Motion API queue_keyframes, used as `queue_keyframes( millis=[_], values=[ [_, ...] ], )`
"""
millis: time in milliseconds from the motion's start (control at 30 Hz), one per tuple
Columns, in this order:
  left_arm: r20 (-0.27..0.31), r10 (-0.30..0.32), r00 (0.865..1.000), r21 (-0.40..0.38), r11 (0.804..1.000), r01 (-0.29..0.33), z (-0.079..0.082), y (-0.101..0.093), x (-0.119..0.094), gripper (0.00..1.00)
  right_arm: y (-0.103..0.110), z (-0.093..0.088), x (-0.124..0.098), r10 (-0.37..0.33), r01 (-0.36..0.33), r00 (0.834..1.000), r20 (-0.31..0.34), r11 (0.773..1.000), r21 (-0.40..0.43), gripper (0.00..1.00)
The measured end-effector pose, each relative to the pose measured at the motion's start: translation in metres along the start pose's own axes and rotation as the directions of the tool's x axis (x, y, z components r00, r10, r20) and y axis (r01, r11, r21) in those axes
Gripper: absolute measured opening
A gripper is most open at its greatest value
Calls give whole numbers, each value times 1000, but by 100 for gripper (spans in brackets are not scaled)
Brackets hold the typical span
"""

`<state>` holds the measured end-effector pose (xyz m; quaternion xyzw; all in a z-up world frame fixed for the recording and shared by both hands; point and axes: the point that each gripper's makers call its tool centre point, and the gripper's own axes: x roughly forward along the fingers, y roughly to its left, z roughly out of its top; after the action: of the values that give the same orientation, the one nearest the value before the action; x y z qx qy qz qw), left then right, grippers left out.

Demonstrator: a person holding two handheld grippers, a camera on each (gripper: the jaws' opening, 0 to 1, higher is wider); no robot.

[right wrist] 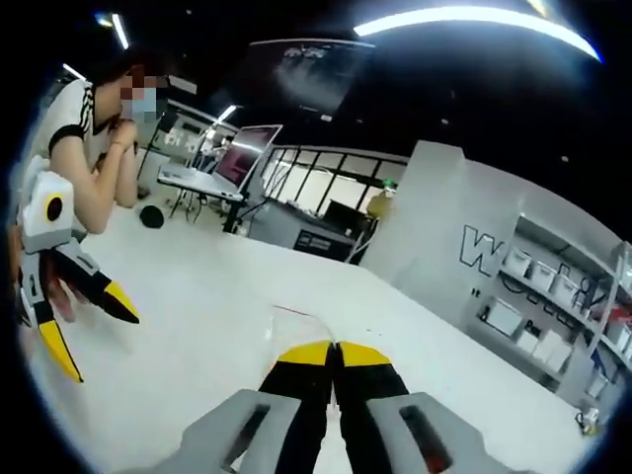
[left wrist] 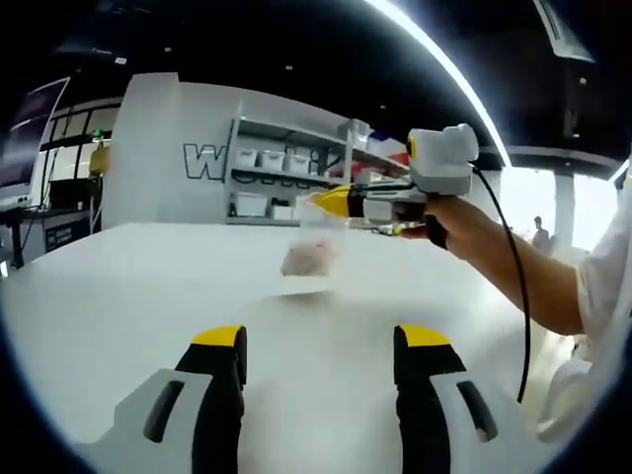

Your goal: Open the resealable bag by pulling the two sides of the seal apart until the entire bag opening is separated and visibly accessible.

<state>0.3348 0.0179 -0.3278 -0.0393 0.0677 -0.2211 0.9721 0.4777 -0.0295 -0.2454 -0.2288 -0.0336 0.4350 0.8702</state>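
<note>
I pinch the clear plastic resealable bag's (left wrist: 309, 259) edge with my right gripper (right wrist: 334, 348), lifting it; left gripper (left wrist: 321, 341) waits, jaws spread.

The resealable bag (left wrist: 314, 247) is clear plastic and holds a pale pinkish content gathered in its lower part. In the left gripper view it hangs above the white table, its top edge at the yellow tips of the gripper reaching in from the right; its lower edge is near or on the table surface, which of the two cannot be told. In the right gripper view a thin transparent edge of the bag (right wrist: 299, 318) shows just above the closed yellow tips. Seal state is not discernible.
</note>
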Motion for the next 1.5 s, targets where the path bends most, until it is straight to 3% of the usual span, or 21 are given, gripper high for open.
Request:
queue_keyframes(
  millis=[1500],
  values=[
    [-16, 13, 1000, -4, 1000, -13, -2, 4, 0, 60, -27, -13, 20, -37, 37, 999, -28, 999, -2, 0]
  ],
)
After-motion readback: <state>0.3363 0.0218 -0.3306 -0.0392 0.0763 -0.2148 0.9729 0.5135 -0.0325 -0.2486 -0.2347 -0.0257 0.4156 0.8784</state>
